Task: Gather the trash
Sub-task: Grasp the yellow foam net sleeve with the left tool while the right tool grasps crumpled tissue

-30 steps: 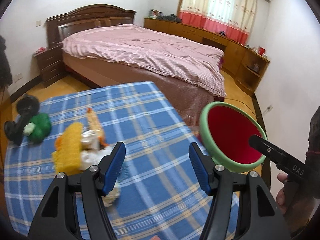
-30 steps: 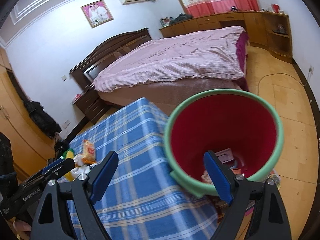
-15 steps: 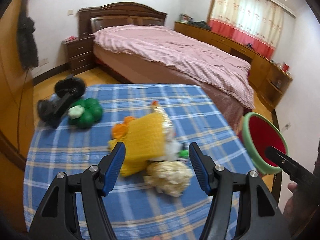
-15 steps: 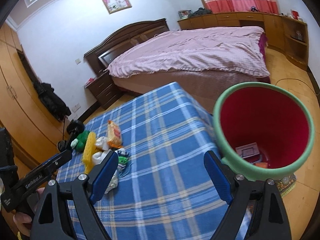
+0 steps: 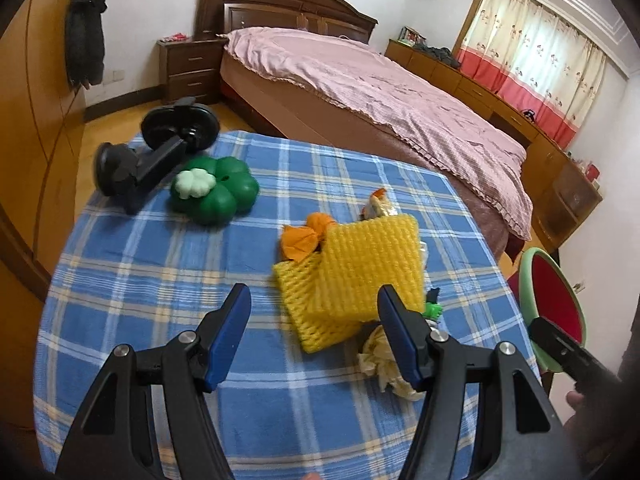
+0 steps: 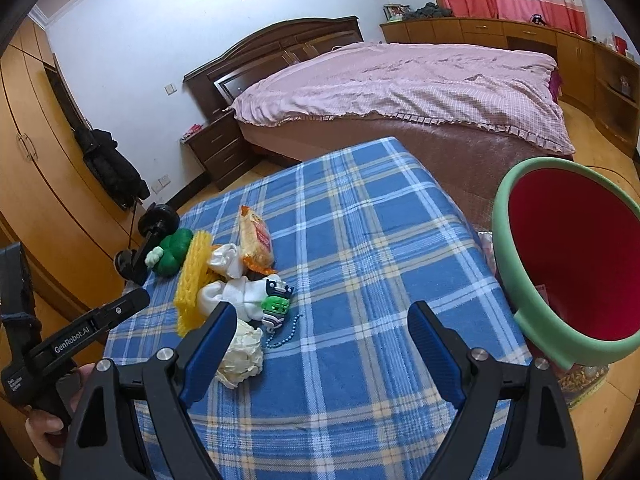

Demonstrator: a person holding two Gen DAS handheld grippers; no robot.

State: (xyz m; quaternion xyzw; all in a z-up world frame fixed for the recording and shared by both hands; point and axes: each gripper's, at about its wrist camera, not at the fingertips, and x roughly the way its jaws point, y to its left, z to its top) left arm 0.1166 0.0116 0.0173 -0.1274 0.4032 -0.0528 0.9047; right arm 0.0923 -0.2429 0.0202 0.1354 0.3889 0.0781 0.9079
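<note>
Left wrist view: the left gripper [image 5: 314, 332] hangs over the bench [image 5: 160, 264] with its fingers spread and nothing between them. Just beyond its right finger lies the heap of trash: yellow foam net [image 5: 352, 276], an orange wrapper [image 5: 302, 240] at its far left corner, a snack bag [image 5: 378, 208] behind, and a crumpled paper [image 5: 386, 360] close to the right finger. A green flower toy [image 5: 214, 192] and a black mount [image 5: 160, 148] sit at the far left corner, apart from the heap. The bin [image 5: 554, 308] shows at the right edge, off the bench.

Right wrist view: the right gripper [image 6: 320, 344] also has its fingers spread and empty, over bare cloth. The heap lies to its left, with white tissue [image 6: 232, 292] and a green keychain [image 6: 276, 306] near the paper. The bin stands to the right beside the bench, its green rim level with the cloth, and something small and pale lies low inside.

So some collecting seems done, but the heap is untouched on the bench; most of the job is left, and neither gripper holds anything.
</note>
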